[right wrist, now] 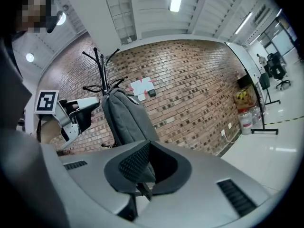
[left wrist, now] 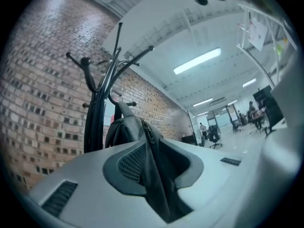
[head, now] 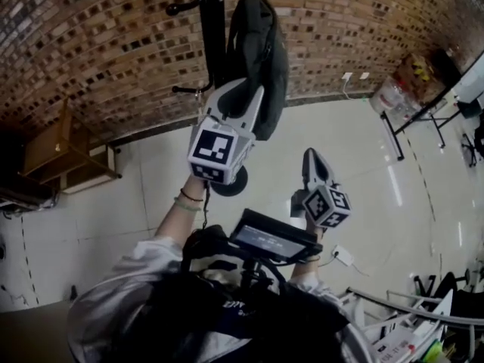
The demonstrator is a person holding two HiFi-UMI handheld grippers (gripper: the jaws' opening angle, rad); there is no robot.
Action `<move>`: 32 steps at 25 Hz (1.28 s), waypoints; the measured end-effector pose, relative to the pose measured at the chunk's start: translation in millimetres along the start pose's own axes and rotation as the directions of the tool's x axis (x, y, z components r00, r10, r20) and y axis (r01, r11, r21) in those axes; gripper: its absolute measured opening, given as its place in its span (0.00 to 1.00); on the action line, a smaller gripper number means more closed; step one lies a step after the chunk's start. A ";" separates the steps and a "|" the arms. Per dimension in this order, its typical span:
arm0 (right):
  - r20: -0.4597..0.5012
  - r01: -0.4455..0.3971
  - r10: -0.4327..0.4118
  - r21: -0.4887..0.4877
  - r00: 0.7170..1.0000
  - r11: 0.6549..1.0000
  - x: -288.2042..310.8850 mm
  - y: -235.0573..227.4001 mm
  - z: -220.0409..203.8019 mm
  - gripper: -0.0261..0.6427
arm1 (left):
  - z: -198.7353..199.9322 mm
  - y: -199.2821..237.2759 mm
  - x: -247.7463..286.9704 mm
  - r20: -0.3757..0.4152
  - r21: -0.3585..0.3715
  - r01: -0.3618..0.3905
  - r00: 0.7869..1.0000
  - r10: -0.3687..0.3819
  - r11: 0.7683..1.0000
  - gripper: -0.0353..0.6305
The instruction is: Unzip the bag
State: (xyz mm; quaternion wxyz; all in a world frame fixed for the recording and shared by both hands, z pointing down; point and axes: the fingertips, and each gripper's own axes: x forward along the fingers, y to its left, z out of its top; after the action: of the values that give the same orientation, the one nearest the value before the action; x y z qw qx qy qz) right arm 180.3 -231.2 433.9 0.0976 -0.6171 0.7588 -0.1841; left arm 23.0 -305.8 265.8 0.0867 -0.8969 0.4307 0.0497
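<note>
A: Left gripper (left wrist: 153, 165): clamped on a fold of the grey bag (head: 261, 51). The cloth runs down between the jaws. The zipper (left wrist: 148, 133) rides the seam just above the pinch.

B: And the right gripper (head: 314, 159)?

A: Jaws drawn together, nothing between them. It sits low, well apart from the coat rack (head: 213, 29) and short of the bag.

B: Where does the bag hang?

A: From the upper hooks of the coat rack, draped down against the pole, in front of the brick wall (head: 113, 44).

B: Step in hand?

A: My judgement: bracing. The left gripper steadies the bag; the unzipping itself is not yet begun. Next move calls for the right gripper to rise toward the coat rack, part its jaws, find the zipper pull and draw it along the seam while the left keeps the cloth taut.

B: Contents?

A: The seam I can see looks closed, so the inside is hidden. Clear jugs (right wrist: 246, 120) stand by the wall, far from the coat rack; cannot tell what they hold.
</note>
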 end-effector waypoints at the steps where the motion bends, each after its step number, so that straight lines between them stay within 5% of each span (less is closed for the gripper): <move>1: -0.008 -0.018 0.018 -0.002 1.000 1.000 1.1 1.3 -1.3 0.03 | 1.0 0.4 1.5 -0.013 0.072 -0.028 0.999 0.029 0.997 0.16; 6: -0.031 -0.083 0.083 -0.001 0.996 0.997 2.4 3.8 -5.8 0.03 | 0.3 -3.3 11.1 -0.040 0.412 -0.070 0.995 0.094 0.909 0.16; 11: -0.044 -0.107 0.107 0.007 0.993 0.994 -0.6 -1.2 -9.4 0.03 | -2.8 -0.2 16.1 -0.070 0.606 -0.080 0.986 0.154 0.791 0.16; 17: -0.048 -0.120 0.121 0.015 0.992 0.993 -5.8 -6.0 -11.3 0.03 | -13.3 -2.4 24.2 -0.129 0.685 -0.032 0.978 0.165 0.728 0.16; 32: -0.049 -0.145 0.146 0.017 0.988 0.989 -1.2 -12.1 -9.8 0.03 | -13.6 -3.6 31.7 -0.193 0.789 0.032 0.961 0.198 0.614 0.16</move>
State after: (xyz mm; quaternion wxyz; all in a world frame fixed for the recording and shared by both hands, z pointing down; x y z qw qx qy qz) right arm 187.7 -230.5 447.7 0.0957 -0.5547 0.8027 -0.1969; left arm 45.8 -330.5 274.3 0.4100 -0.7455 0.4577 -0.2582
